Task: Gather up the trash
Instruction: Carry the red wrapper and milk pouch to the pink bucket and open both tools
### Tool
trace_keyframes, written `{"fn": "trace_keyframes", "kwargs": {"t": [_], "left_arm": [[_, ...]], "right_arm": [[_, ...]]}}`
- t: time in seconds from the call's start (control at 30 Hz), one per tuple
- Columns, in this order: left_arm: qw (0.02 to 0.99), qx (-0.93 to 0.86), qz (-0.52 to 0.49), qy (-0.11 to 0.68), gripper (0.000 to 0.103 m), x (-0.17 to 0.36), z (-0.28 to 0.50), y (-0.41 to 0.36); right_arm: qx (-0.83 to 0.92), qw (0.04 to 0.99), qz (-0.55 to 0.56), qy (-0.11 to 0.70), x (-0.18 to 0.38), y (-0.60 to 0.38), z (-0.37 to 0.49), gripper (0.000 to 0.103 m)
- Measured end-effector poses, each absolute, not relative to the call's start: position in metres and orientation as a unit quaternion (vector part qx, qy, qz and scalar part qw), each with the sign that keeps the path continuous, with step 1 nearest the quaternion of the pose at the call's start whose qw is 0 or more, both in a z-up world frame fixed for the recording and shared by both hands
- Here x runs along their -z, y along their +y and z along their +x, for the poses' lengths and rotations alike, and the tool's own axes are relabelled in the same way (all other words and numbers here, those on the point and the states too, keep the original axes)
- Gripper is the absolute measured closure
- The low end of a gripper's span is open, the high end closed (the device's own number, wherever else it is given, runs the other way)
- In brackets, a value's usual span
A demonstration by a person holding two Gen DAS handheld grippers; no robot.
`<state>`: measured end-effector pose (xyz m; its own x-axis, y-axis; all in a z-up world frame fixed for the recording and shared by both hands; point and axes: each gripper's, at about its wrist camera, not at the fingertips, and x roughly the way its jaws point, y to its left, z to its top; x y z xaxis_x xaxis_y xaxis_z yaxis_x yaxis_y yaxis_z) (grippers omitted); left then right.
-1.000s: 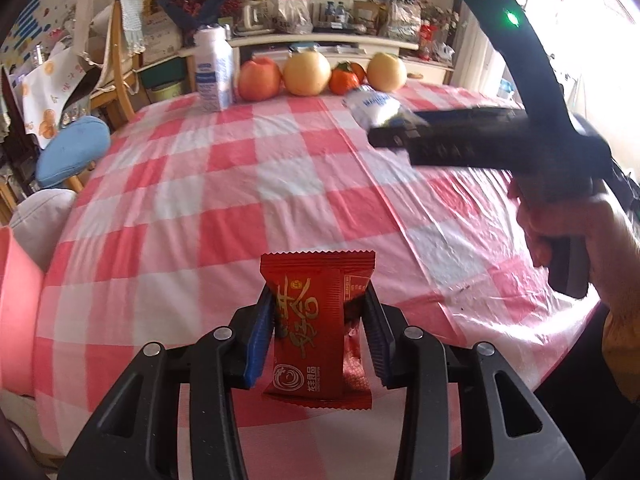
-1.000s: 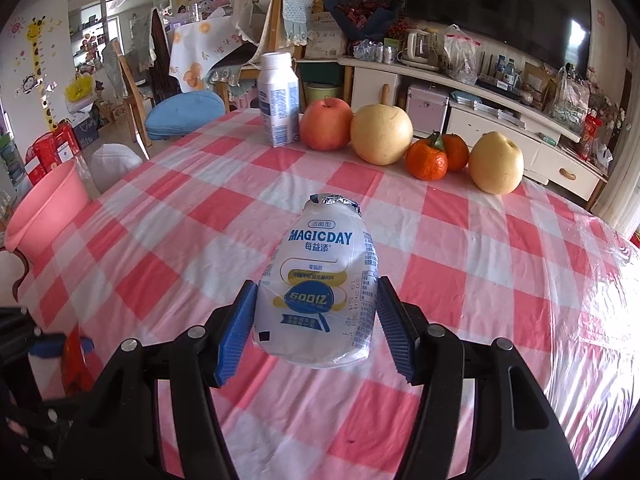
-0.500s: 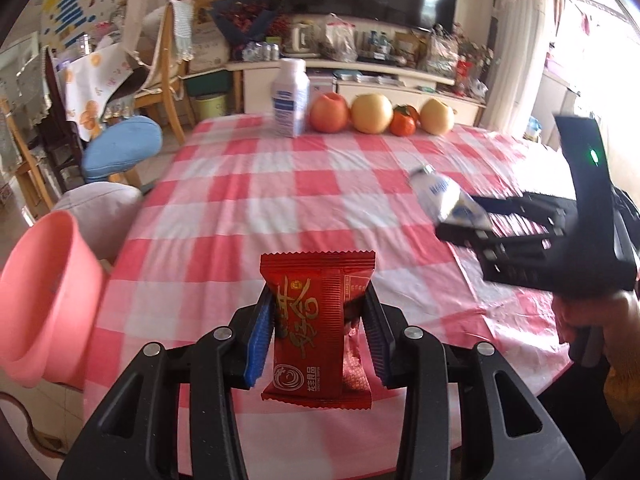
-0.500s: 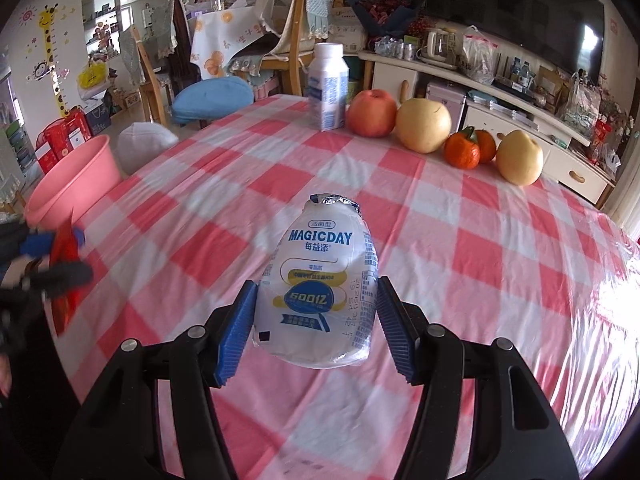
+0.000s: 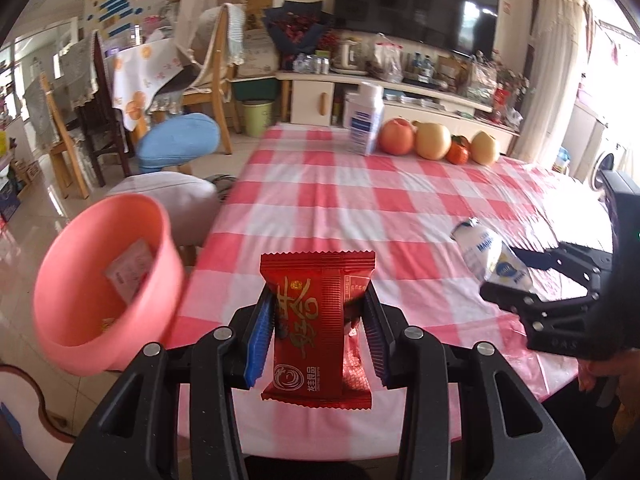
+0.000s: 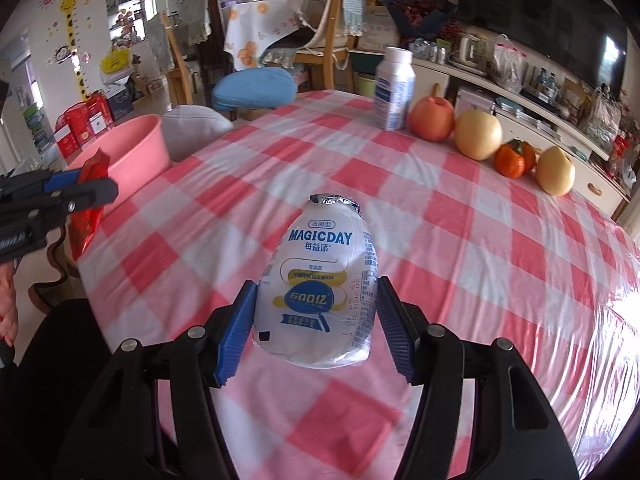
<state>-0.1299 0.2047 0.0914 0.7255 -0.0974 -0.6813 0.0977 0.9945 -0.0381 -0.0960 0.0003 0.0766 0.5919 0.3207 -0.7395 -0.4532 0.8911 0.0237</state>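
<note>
The left tongs (image 5: 316,336) are clenched on a red packet (image 5: 316,328), held upright between the blue pads over the near edge of the desk (image 5: 360,208). Just past the desk's left edge stands a pink bin (image 5: 80,288), lower than the tabletop, with a few scraps inside it; the packet is near the bin but not over it.

The right tongs (image 6: 316,332) grip a white bottle (image 6: 320,280) by its sides, foil top pointing away, above the checked cloth near the desk's near edge. In the left view this bottle (image 5: 492,256) hangs over the desk's right part, well apart from the bin.

Along the far edge stand a milk carton (image 6: 394,88) and, beside it, a row of fruit (image 6: 476,132). A hand (image 5: 600,368) shows at the right tongs' handle.
</note>
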Motion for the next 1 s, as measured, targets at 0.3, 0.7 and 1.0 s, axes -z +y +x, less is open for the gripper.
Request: {"fn": "trace_keyframes", "kwargs": {"t": [0.3,0.7,1.0], "left_arm": [[0.933,0.012,-0.016,0.359,0.060,-0.098,-0.141,0.255],[0.936,-0.035,-0.038,0.349,0.060,-0.101,-0.154,0.317],[0.934,-0.061,-0.048,0.349,0.060,-0.100,-0.151,0.358]], "right_arm": [[-0.244,0.878,-0.086,0.403,-0.081,0.038,-0.108,0.042],[-0.291,0.867,-0.109,0.391,-0.099,0.105,-0.116,0.042],[-0.329,0.859,-0.120,0.373,-0.120,0.162,-0.108,0.042]]}}
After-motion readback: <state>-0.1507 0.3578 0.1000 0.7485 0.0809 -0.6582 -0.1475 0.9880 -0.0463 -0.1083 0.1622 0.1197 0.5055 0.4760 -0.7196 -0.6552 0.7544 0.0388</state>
